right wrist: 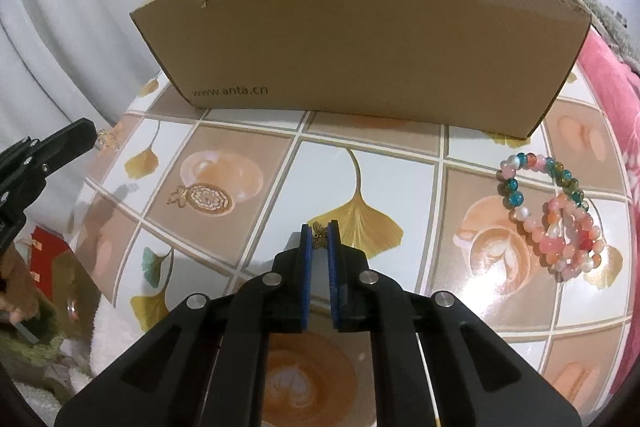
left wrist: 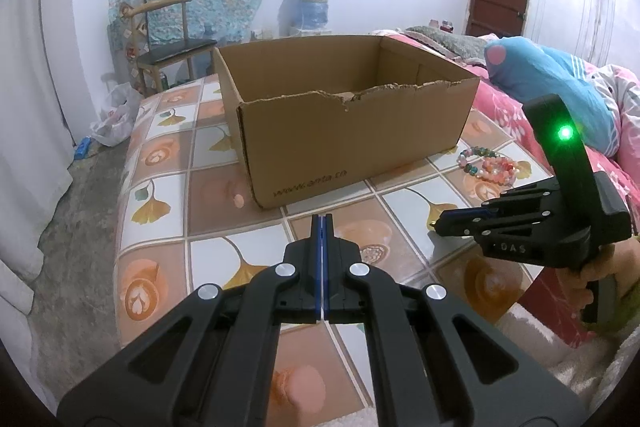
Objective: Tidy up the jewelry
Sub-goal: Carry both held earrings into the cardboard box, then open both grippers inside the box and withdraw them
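Landmark: the open cardboard box (right wrist: 352, 39) w/ a torn top edge and "www.anta.cn" printed on its near wall. It sits on a tile-print cloth (right wrist: 248, 155) w/ ginkgo leaves and latte cups.

Going left to right, seen from your right wrist cam:

Far left of the box, your left gripper (right wrist: 86, 131) juts in from the frame edge, near the cloth's edge. Its tips are pressed together w/ nothing between them; the left wrist cam shows the blue pads (left wrist: 319, 247) touching along their length. Just beside that tip lies a small pale beaded piece (right wrist: 107, 139), blurred, can't tell what kind.

In front of the box's left end, an oval gold pendant (right wrist: 208, 201) w/ a patterned face lies flat on a brown tile, apart from both grippers.

In front of the box's middle, your right gripper (right wrist: 320, 235) points down at the cloth over a ginkgo leaf. Its jaws are clamped on a small bronze butterfly charm (right wrist: 320, 239), pinched right at the fingertips. Can't tell whether the charm is touching the cloth.

In front of the box's right end, near its corner, a pile of beaded bracelets (right wrist: 556, 215): one w/ teal, pink and amber beads, overlapping others in pink and white. They rest on the cloth, well apart from the right gripper.

From the left wrist cam, your hand (left wrist: 596, 283) grips the right gripper's handle, right of the box, and a green light (left wrist: 565, 133) glows on its mount.
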`<state>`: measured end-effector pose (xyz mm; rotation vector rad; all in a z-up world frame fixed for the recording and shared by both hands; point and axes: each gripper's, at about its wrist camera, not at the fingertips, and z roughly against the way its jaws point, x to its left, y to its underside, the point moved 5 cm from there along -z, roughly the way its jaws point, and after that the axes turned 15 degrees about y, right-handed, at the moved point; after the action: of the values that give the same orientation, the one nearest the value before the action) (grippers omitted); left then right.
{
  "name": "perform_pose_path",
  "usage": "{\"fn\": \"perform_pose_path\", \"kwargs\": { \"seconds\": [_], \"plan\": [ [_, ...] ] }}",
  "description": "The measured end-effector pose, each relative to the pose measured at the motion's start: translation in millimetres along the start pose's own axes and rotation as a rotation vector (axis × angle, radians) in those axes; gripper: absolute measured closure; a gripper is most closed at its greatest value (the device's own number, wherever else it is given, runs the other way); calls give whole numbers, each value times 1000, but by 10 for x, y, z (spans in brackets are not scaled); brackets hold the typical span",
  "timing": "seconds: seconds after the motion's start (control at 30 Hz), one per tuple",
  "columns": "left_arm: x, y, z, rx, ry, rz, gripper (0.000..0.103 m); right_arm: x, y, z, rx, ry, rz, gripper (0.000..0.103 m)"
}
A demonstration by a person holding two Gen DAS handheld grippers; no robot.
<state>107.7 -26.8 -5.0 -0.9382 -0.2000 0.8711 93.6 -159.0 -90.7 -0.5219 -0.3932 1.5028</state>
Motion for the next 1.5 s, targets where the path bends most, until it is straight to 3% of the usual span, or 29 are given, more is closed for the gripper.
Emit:
{"fn": "perform_pose_path", "kwargs": {
  "seconds": [0.33,0.53,0.67,0.77,0.9,1.03,1.13,1.4,1.5],
  "plan": [
    [-80,-219,203,-75,-12,-45,103,-140,-248,487,-112,-46,-19,95],
    [-164,-749,332,-172,19,-119,103,-209,-827,1076,-306,-70,51,95],
    [-135,-1193,226,-193,53,-148,103,-285,-1282,1166,-342,-111,90,95],
    [9,-1461,-27,-133,87,-121,103,-335,-1606,973,-273,-162,112,95],
    [285,-1691,-540,29,71,-93,103,-277,-2006,412,-71,-272,103,95],
    [569,-1717,-1012,199,31,-47,103,-131,-2291,-240,124,-320,91,95],
    [722,-1670,-1226,279,39,5,103,-44,-2372,-572,232,-349,64,95],
    [810,-1593,-1441,363,9,35,103,74,-2437,-985,349,-367,38,94],
    [843,-1583,-1456,366,-10,32,102,64,-2451,-1002,342,-366,34,83]
  ]
}}
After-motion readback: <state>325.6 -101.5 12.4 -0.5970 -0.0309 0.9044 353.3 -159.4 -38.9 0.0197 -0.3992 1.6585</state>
